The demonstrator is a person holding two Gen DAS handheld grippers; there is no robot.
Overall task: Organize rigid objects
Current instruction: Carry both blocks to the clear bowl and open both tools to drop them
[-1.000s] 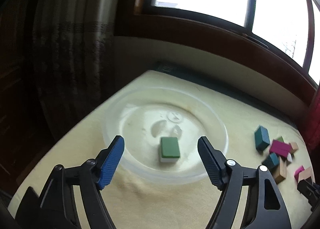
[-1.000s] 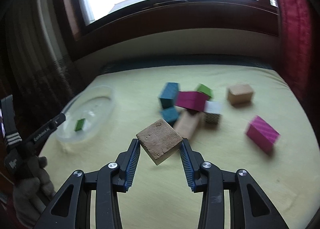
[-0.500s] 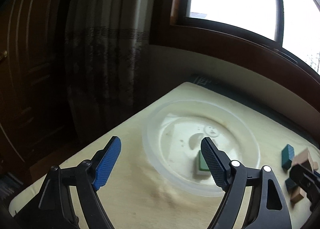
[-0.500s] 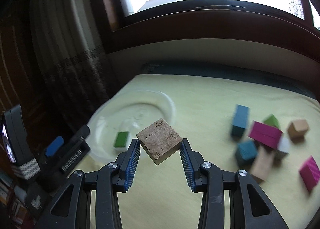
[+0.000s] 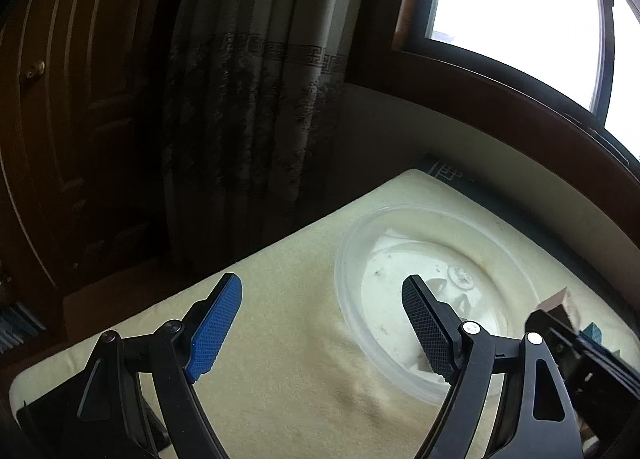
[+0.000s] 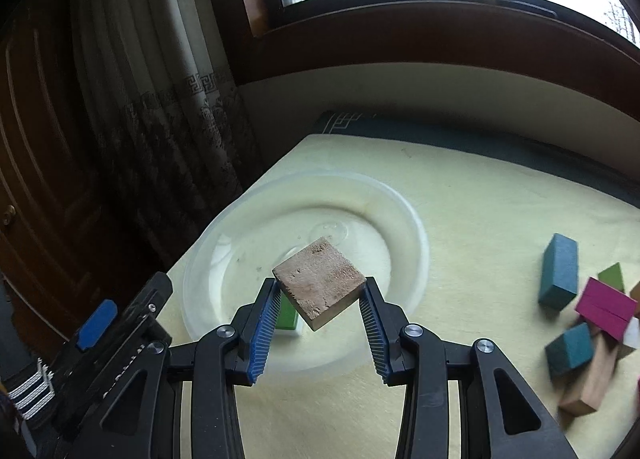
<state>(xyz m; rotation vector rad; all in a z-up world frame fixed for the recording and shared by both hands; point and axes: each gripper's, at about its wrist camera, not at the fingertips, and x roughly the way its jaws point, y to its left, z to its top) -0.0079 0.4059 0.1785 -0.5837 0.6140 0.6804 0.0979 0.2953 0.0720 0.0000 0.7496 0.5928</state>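
Note:
My right gripper [image 6: 320, 291] is shut on a plain wooden block [image 6: 320, 283], held tilted in the air above the near part of a clear plastic bowl [image 6: 416, 243]. A green block [image 6: 289, 315] lies in that bowl, partly hidden behind the left finger. In the left wrist view my left gripper [image 5: 320, 323] stands open and empty, low over the cream cloth, just left of the bowl [image 5: 352, 299]. The right gripper with the wooden block [image 5: 558, 301] shows at that view's right edge.
Several loose blocks lie on the cloth to the right: a teal one [image 6: 558, 277], a magenta one [image 6: 606, 309], a green wedge [image 6: 612, 277] and a plain wooden bar [image 6: 590, 383]. A dark curtain [image 5: 248, 119] hangs past the left edge of the cloth-covered surface. A window sill runs along the back.
My right gripper carried the wooden block leftward from over the pile to above the bowl. My left gripper drew back and swung left, away from the bowl's middle.

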